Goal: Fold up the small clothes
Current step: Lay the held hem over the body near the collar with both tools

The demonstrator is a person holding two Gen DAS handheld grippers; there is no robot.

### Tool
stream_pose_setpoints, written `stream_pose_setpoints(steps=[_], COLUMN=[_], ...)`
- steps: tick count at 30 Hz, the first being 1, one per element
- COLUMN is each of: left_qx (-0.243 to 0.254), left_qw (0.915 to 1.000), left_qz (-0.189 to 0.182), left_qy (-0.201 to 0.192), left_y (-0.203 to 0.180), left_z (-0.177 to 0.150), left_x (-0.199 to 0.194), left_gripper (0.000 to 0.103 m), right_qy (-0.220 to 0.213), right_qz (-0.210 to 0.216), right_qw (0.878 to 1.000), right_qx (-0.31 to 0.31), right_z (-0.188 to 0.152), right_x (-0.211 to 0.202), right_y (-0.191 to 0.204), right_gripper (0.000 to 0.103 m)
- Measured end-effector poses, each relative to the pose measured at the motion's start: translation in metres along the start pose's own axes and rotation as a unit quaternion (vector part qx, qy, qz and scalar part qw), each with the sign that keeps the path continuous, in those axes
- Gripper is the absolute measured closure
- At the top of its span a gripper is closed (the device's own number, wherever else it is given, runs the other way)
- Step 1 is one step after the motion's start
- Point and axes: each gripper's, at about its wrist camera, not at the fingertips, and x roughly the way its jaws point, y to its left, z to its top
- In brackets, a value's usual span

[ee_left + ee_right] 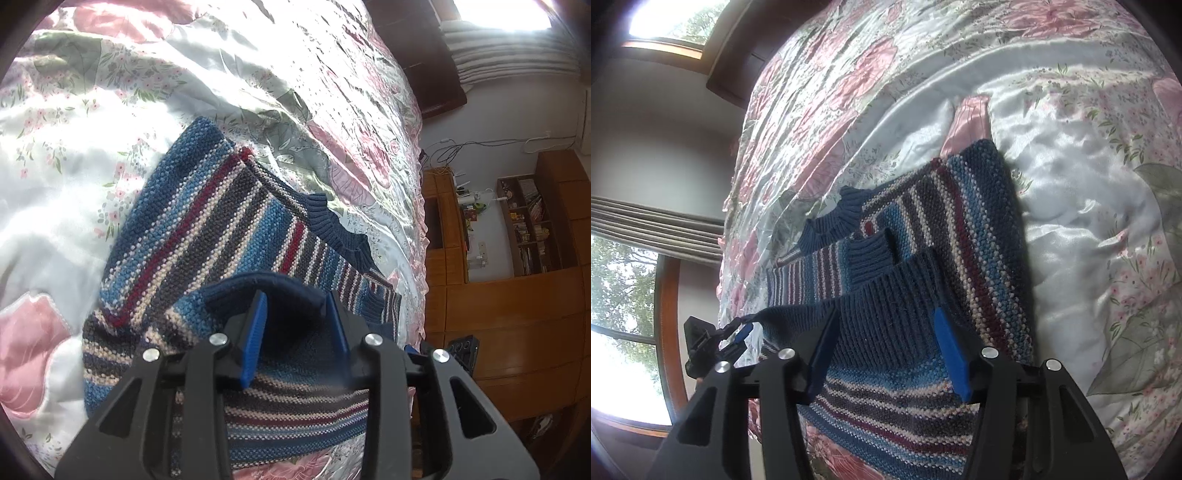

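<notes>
Left wrist view: left gripper (295, 306) lifts sweater (192, 236) hem.

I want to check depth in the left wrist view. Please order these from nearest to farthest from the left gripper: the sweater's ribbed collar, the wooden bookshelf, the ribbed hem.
1. Ribbed hem: at the left gripper, between its fingers.
2. Ribbed collar: farther up the sweater, lying on the bedspread.
3. Wooden bookshelf: beyond the bed, against the right wall.

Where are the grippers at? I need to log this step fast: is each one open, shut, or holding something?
Left gripper: shut on the striped sweater, at its ribbed hem.
Right gripper: shut on the same hem.
</notes>
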Motion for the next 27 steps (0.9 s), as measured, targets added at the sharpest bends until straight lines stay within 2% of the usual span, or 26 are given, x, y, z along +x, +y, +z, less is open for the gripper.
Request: stream_pose_setpoints(steps=[4, 8, 11, 17, 19, 22, 23, 24, 25, 27], left_qx=[0.039, 0.079, 0.108, 0.107, 0.11, 0.137, 0.145, 0.151, 0.157, 0.16], left_qw=[0.999, 0.9953, 0.989, 0.9825, 0.9801, 0.973, 0.9705, 0.9688, 0.9677, 0.968], left_qz=[0.02, 0.05, 0.086, 0.124, 0.127, 0.132, 0.135, 0.138, 0.139, 0.14], left_qy=[-0.005, 0.026, 0.054, 0.089, 0.106, 0.13, 0.137, 0.139, 0.14, 0.134], left_y=[-0.006, -0.008, -0.006, 0.011, 0.012, 0.006, 0.004, 0.003, 0.002, 0.002], left_z=[0.005, 0.013, 0.018, 0.036, 0.039, 0.037, 0.035, 0.034, 0.034, 0.032], left_x=[-0.007, 0.007, 0.027, 0.06, 0.069, 0.079, 0.082, 0.082, 0.082, 0.082], left_gripper=[0.063, 0.057, 0.056, 0.052, 0.051, 0.051, 0.056, 0.066, 0.07, 0.084], right_qy=[0.005, 0.021, 0.035, 0.049, 0.056, 0.068, 0.071, 0.072, 0.074, 0.077], right_qz=[-0.014, -0.03, -0.036, -0.036, -0.034, -0.032, -0.032, -0.035, -0.036, -0.041], right_qw=[1.0, 0.998, 0.998, 0.997, 0.996, 0.995, 0.994, 0.994, 0.993, 0.992], right_qx=[-0.026, -0.041, -0.045, -0.049, -0.055, -0.071, -0.075, -0.078, -0.082, -0.091], right_z=[0.005, 0.009, 0.01, 0.015, 0.017, 0.019, 0.02, 0.02, 0.02, 0.019], right_x=[-0.002, 0.015, 0.03, 0.044, 0.048, 0.052, 0.053, 0.053, 0.053, 0.052], right_y=[0.004, 0.0, -0.007, -0.022, -0.023, -0.018, -0.016, -0.014, -0.014, -0.012], right_gripper=[0.049, 0.05, 0.05, 0.052, 0.051, 0.05, 0.051, 0.054, 0.057, 0.063])
